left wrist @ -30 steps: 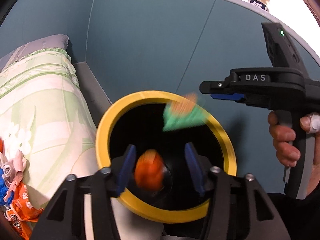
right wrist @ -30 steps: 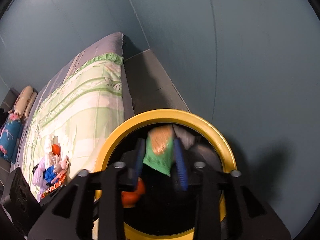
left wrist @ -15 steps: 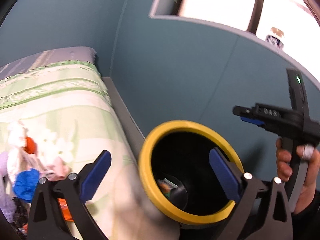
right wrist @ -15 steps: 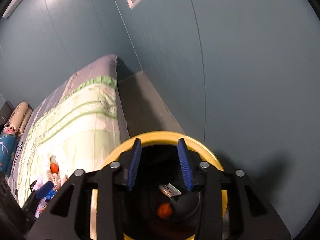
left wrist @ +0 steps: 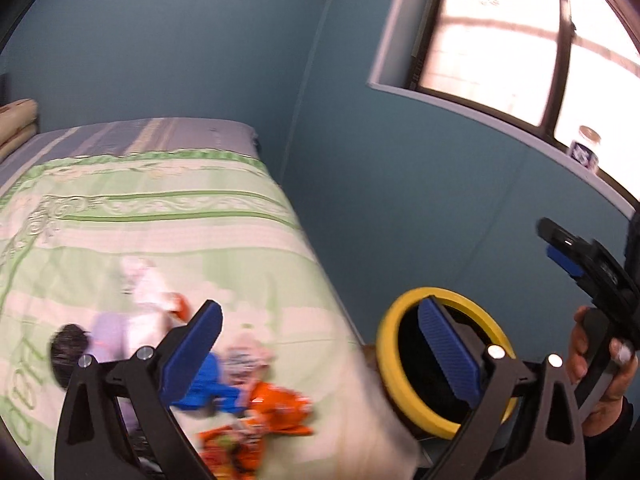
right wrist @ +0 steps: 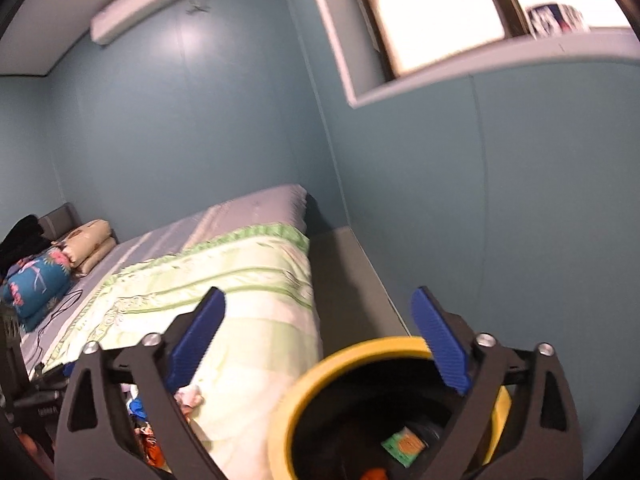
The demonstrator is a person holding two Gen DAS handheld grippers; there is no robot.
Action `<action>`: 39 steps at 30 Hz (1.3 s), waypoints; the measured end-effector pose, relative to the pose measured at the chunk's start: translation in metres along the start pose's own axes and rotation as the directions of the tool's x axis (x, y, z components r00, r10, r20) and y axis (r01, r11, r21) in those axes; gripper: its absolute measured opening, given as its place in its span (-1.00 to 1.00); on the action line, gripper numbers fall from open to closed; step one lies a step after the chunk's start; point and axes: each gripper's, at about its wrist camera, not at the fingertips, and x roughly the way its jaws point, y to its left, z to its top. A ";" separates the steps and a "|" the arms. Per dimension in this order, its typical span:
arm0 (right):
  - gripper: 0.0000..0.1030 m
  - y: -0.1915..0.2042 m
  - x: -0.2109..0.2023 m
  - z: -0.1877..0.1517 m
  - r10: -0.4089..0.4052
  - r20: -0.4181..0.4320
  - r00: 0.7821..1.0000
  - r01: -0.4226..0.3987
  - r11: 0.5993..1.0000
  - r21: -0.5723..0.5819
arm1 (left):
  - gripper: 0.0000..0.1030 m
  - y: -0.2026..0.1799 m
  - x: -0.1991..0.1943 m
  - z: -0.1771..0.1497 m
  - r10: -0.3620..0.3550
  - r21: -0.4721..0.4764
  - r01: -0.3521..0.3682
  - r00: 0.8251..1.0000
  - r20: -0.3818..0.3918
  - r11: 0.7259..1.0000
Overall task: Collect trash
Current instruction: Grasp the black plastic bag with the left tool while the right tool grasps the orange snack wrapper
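Both tools empty, the left tool [left wrist: 320, 356] released and the right tool [right wrist: 320, 344] opening; green wrapper [right wrist: 404, 444] lies in the bin [right wrist: 292, 400], while trash pile [left wrist: 256, 396] at seven o'clock remains on the bed [left wrist: 180, 220].

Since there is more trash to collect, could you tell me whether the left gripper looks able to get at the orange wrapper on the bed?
Probably yes: the left gripper has empty jaws spread wide, and the orange wrapper lies uncovered on the quilt just ahead.
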 end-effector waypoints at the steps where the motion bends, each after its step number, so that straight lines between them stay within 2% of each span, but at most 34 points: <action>1: 0.82 0.008 -0.002 -0.001 0.007 0.019 1.000 -0.007 1.000 -0.021 | 0.84 0.007 -0.003 0.000 0.014 -0.006 -0.014 1.000 0.005 1.000; 4: 0.84 0.032 -0.005 -0.002 0.038 0.054 0.998 -0.033 0.996 -0.086 | 0.84 0.032 -0.018 0.006 0.045 -0.032 -0.045 0.999 0.016 0.999; 9: 0.84 0.058 -0.004 -0.006 0.084 0.054 0.995 -0.074 0.982 -0.172 | 0.84 0.067 -0.038 0.009 0.143 -0.031 -0.142 0.989 0.028 0.989; 12: 0.84 0.081 0.002 -0.014 0.098 0.022 0.995 -0.091 0.971 -0.222 | 0.84 0.090 -0.046 0.006 0.198 -0.036 -0.197 0.980 0.031 0.980; 17: 0.84 0.117 0.028 -0.037 0.150 -0.111 0.982 -0.174 0.952 -0.253 | 0.84 0.127 -0.055 -0.005 0.268 -0.059 -0.266 0.963 0.036 0.962; 22: 0.84 0.149 0.036 -0.069 0.176 -0.197 0.964 -0.231 0.924 -0.305 | 0.84 0.160 -0.054 -0.018 0.296 -0.088 -0.293 0.955 0.030 0.952; 26: 0.84 0.166 0.037 -0.103 0.175 -0.273 0.946 -0.263 0.906 -0.330 | 0.84 0.183 -0.046 -0.029 0.284 -0.119 -0.280 0.959 0.014 0.953; 29: 0.84 0.172 0.036 -0.126 0.180 -0.337 0.924 -0.295 0.897 -0.328 | 0.84 0.198 -0.042 -0.038 0.271 -0.136 -0.268 0.962 0.010 0.954; 32: 0.84 0.183 0.031 -0.145 0.158 -0.355 0.922 -0.285 0.895 -0.343 | 0.84 0.210 -0.036 -0.044 0.266 -0.134 -0.264 0.964 -0.004 0.955; 36: 0.84 0.195 0.028 -0.166 0.127 -0.376 0.918 -0.275 0.887 -0.371 | 0.84 0.224 -0.026 -0.051 0.297 -0.123 -0.299 0.954 -0.030 0.946; 39: 0.83 0.198 0.031 -0.175 0.125 -0.417 0.900 -0.287 0.891 -0.353 | 0.84 0.235 -0.015 -0.056 0.298 -0.148 -0.305 0.952 -0.070 0.941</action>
